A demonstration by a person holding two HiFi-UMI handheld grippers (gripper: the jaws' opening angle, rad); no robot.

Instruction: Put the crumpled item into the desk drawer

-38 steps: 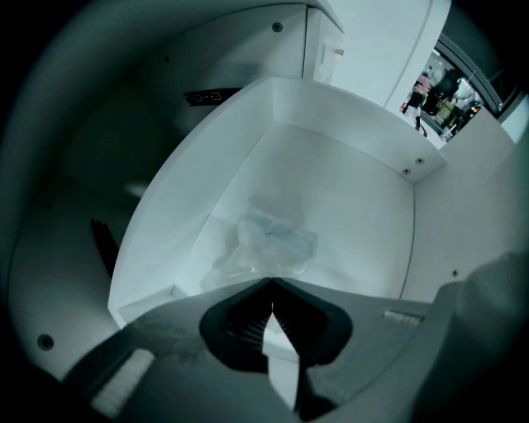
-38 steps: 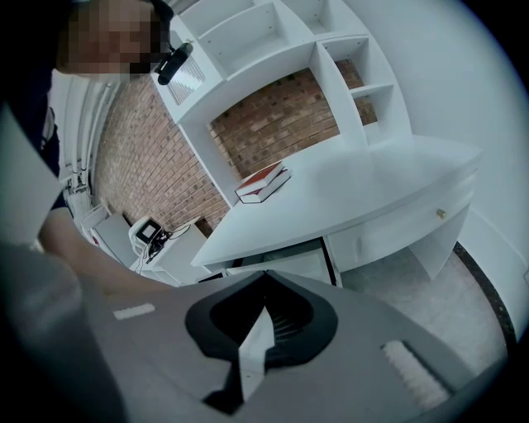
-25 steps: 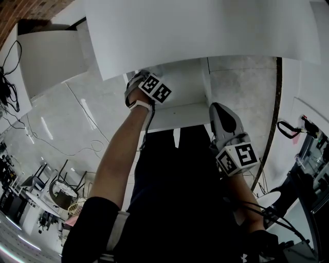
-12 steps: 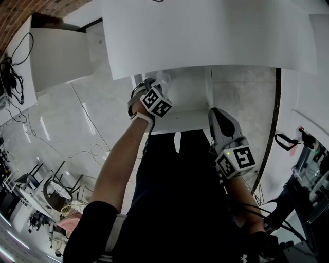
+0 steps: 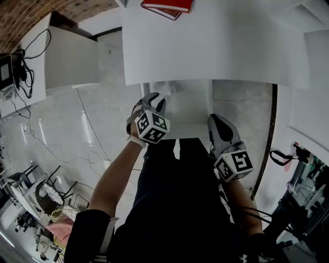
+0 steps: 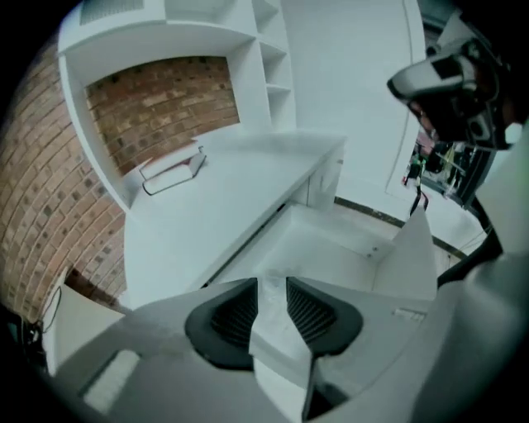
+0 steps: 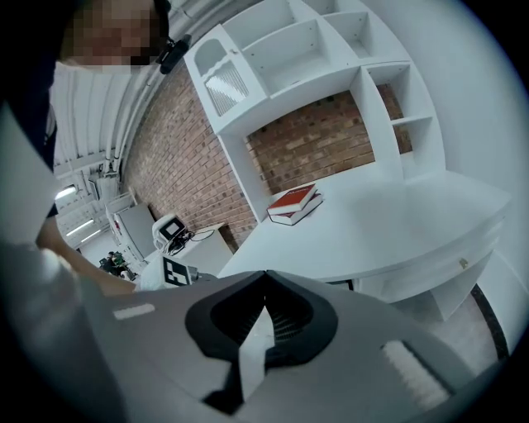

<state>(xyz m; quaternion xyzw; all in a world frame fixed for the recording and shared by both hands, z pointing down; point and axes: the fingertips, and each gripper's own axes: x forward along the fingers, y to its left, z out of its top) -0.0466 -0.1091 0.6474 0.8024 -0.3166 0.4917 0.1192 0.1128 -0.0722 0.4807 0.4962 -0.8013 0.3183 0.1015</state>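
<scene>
The white desk drawer (image 5: 191,110) stands pulled out under the desk top (image 5: 216,46). A pale crumpled item (image 5: 168,88) lies at the drawer's back left, under the desk edge. My left gripper (image 5: 156,98) hangs over the drawer's left front, pointing steeply down. In the left gripper view the left gripper (image 6: 272,281) is open; its jaws have just been opening, and only the drawer floor (image 6: 331,248) shows between them. My right gripper (image 5: 216,120) hovers by the drawer's right front corner. In the right gripper view the right gripper (image 7: 265,277) has its tips together, holding nothing.
A red book (image 5: 167,6) lies on the desk top near the back, also seen as the red book (image 7: 295,202) below the white shelves (image 7: 331,49). A white side cabinet (image 5: 72,56) stands left of the desk, with cables and a small screen (image 5: 10,72) further left.
My left gripper has lifted up from the drawer's back left toward the front. The right gripper rose a little. The view now takes in more of the desk top and the book.
</scene>
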